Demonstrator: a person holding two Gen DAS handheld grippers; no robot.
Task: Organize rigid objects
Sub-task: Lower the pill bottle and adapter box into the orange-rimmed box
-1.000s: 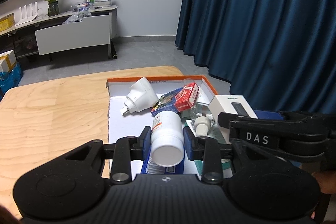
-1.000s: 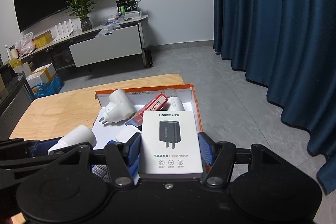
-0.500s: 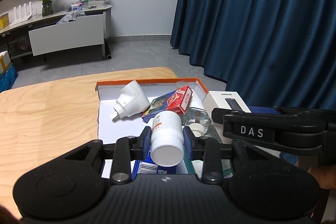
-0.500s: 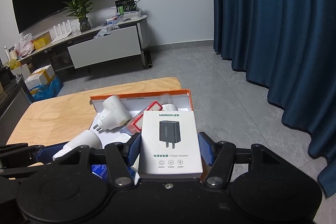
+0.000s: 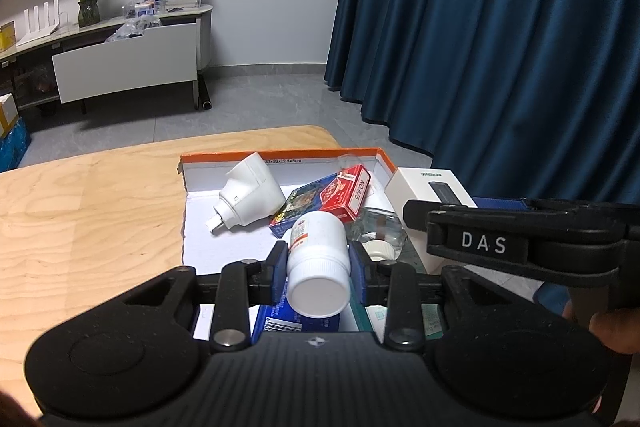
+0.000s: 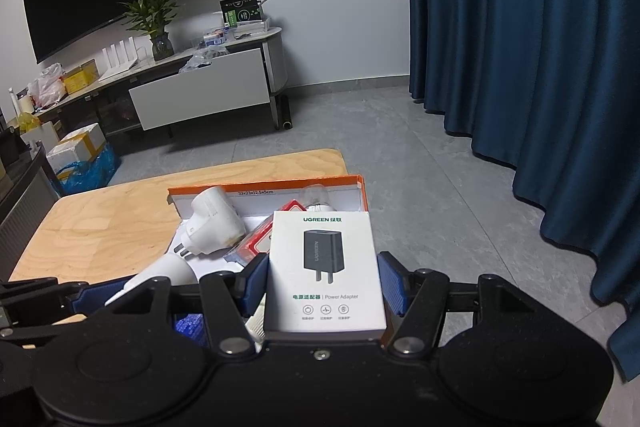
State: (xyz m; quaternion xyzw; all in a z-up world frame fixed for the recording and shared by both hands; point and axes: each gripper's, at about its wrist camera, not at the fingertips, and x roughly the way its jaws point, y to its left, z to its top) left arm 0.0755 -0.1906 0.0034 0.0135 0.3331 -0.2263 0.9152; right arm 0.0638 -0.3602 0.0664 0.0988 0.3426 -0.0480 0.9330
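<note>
A white pill bottle (image 5: 318, 263) is pinched by the left gripper (image 5: 318, 267) above the orange-rimmed box (image 5: 280, 155) on the wooden table (image 5: 92, 211). A white adapter carton (image 6: 325, 275) is clamped by the right gripper (image 6: 324, 283) over the same box.
</note>
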